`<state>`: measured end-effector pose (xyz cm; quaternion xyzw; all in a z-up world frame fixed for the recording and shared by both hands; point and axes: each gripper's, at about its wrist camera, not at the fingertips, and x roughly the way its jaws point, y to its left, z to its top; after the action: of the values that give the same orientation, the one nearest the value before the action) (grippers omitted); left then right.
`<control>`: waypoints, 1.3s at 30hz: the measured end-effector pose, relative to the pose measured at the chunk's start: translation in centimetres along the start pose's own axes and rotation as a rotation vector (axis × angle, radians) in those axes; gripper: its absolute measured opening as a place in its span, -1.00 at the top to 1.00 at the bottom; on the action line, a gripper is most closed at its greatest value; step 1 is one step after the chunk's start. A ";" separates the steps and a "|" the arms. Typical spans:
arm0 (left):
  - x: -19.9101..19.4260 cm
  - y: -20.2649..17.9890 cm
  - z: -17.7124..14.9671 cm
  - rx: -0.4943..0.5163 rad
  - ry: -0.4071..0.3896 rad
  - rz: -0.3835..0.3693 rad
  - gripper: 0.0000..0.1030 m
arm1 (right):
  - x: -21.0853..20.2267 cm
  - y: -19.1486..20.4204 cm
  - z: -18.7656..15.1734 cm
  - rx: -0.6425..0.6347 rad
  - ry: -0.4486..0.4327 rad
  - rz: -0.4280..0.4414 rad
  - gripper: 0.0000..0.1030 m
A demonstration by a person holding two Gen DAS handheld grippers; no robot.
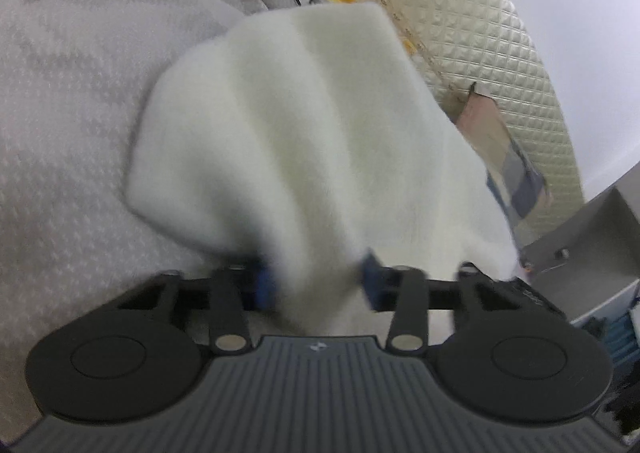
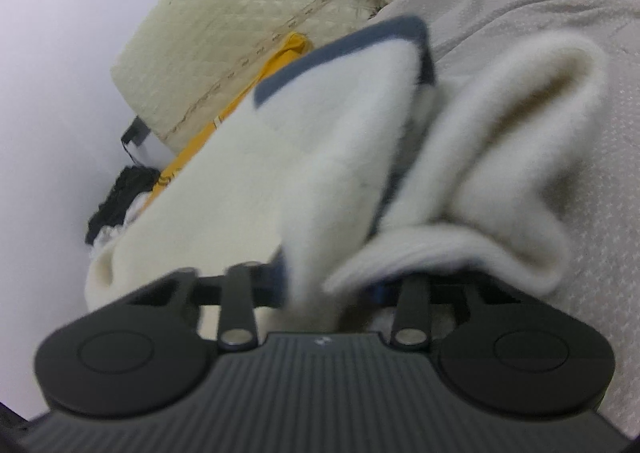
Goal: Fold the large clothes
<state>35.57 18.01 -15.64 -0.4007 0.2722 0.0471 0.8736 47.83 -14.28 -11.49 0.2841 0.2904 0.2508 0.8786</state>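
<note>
Grippers left (image 1: 318,285) and right (image 2: 332,285) are each pinching the white garment (image 1: 304,133), jaws part-closed on fabric, bedsheet (image 1: 60,113) at 9 o'clock.

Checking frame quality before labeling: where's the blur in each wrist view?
Left wrist: white fleece garment and left claw tips motion-smeared; gray bedspread texture readable. Right wrist: garment and its blue trim soft; right claw tips hidden by fabric. Fisheye bends edges.
</note>
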 end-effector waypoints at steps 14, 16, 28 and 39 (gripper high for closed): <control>-13.9 -6.8 1.9 0.180 -0.319 -0.160 0.69 | -13.6 9.1 0.5 -0.194 -0.135 0.042 0.63; -16.8 -7.7 1.2 0.213 -0.332 -0.190 0.70 | -16.9 10.3 -0.2 -0.207 -0.162 0.048 0.64; -31.9 -7.7 -7.7 0.297 -0.245 -0.282 0.71 | -32.2 12.1 -6.9 -0.249 -0.181 -0.004 0.63; -26.7 -7.3 -12.1 0.385 -0.042 -0.130 0.69 | -29.2 7.1 -9.5 -0.168 -0.006 -0.213 0.63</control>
<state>9.82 7.88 -3.44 -0.2418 0.2314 -0.0539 0.9408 19.10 -23.50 -2.54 0.1778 0.2945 0.1787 0.9218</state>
